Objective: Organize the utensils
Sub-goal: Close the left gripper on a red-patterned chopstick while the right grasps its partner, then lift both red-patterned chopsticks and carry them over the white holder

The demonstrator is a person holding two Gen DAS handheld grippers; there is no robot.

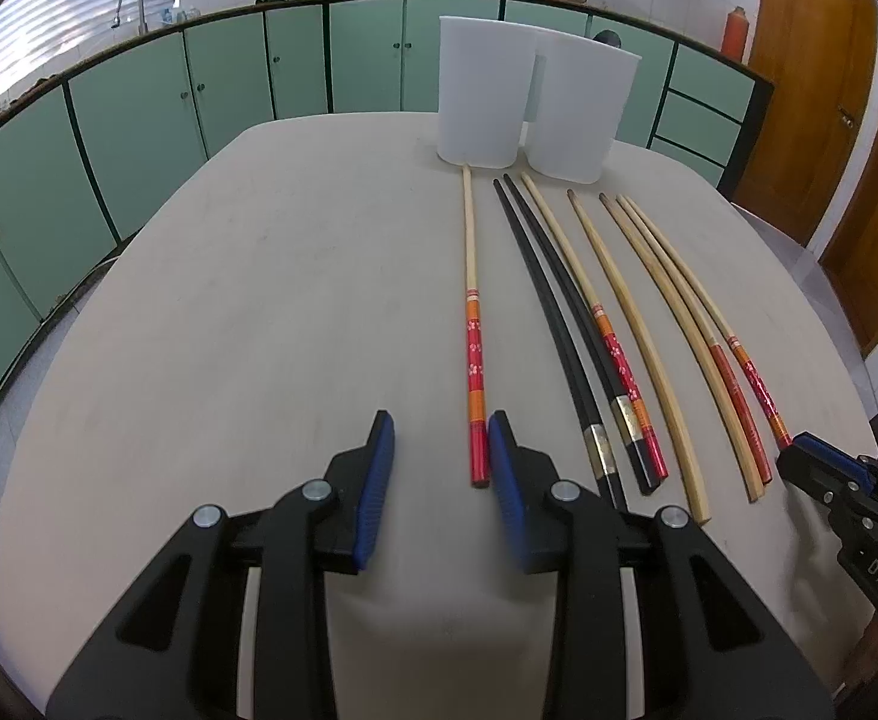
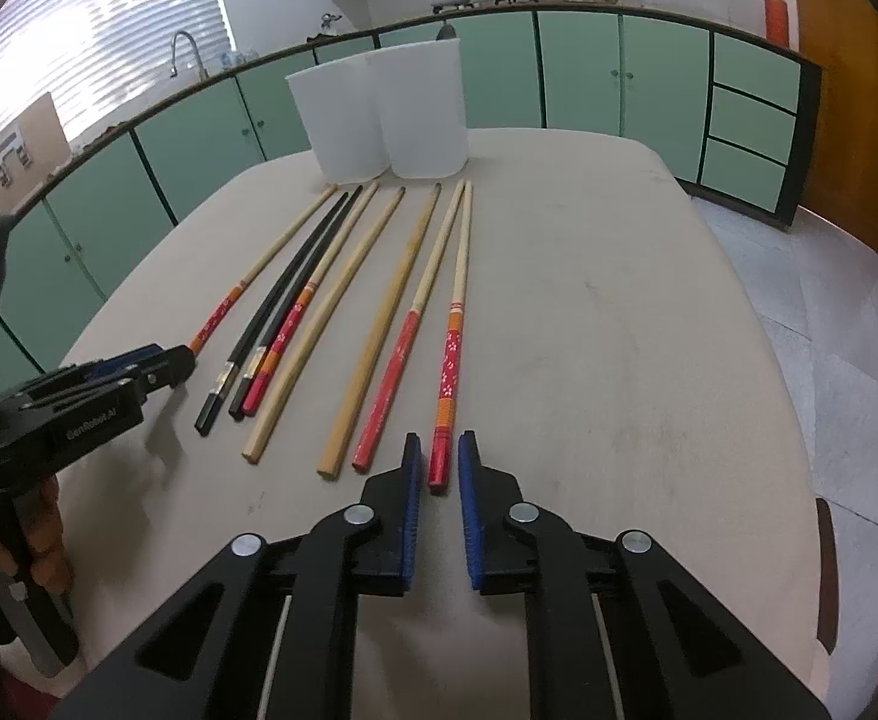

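Nearest us, our left gripper point(image 1: 442, 441) hangs with its jaws apart, the leftmost red-ended chopstick point(image 1: 473, 324) lying just inside its right pad, not clamped. Our right gripper point(image 2: 440, 459) has its jaws narrowed around the end of the rightmost red-ended chopstick point(image 2: 452, 354); we cannot tell whether the pads press it. Eight chopsticks lie on the table point(image 1: 258, 300) before two white tubs point(image 1: 481, 102).

Hidden and cut off

The black right gripper point(image 1: 799, 450) covers the flowered red chopstick point(image 1: 760, 387) end; whether its pads press is unclear. A hand point(image 2: 42, 546) (fingers only) is cut off at the left edge.
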